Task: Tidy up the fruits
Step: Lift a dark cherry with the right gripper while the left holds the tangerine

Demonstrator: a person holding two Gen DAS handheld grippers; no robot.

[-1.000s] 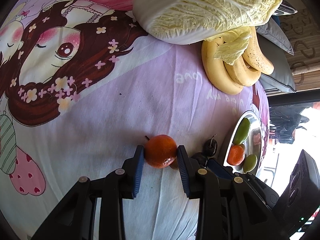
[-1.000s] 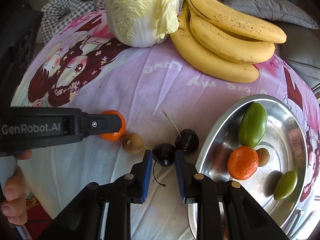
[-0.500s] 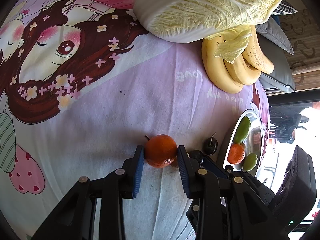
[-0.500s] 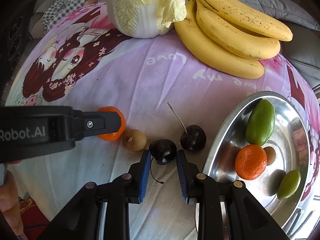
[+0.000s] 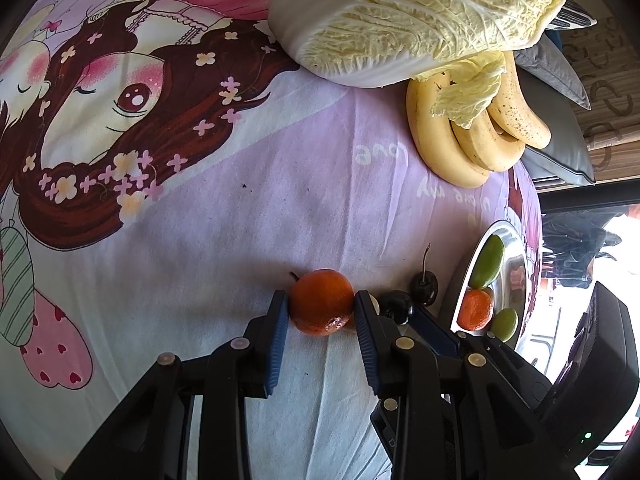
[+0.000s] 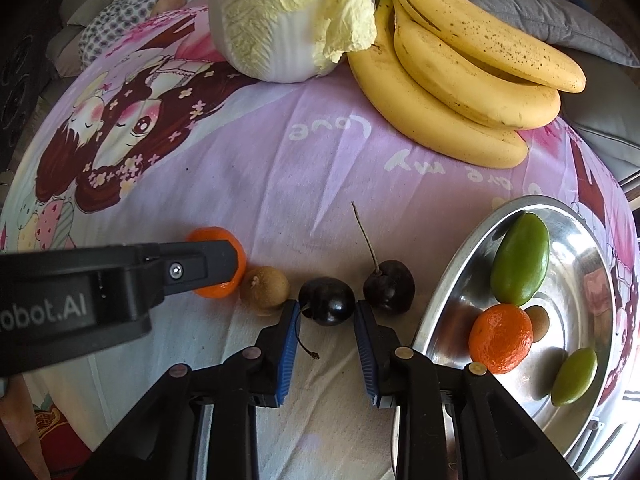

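My left gripper [image 5: 321,312] is shut on an orange tangerine [image 5: 322,301] that rests on the pink printed cloth; it also shows in the right wrist view [image 6: 218,260]. My right gripper [image 6: 326,316] straddles a dark cherry [image 6: 327,301], its blue pads close beside it with small gaps. A brown longan [image 6: 265,290] lies between tangerine and cherry. A second cherry [image 6: 389,286] with a long stem lies to the right. The steel bowl [image 6: 448,280] at right holds a tangerine [image 6: 501,338], two green fruits and a longan.
A bunch of bananas [image 6: 460,80] and a napa cabbage [image 6: 292,16] lie at the far side of the cloth. Grey cushions [image 6: 552,20] sit behind them. The bowl shows at the right edge in the left wrist view [image 5: 516,276].
My right gripper has moved forward so the cherry now sits between its pads. The left gripper stays shut on the tangerine in the same place.
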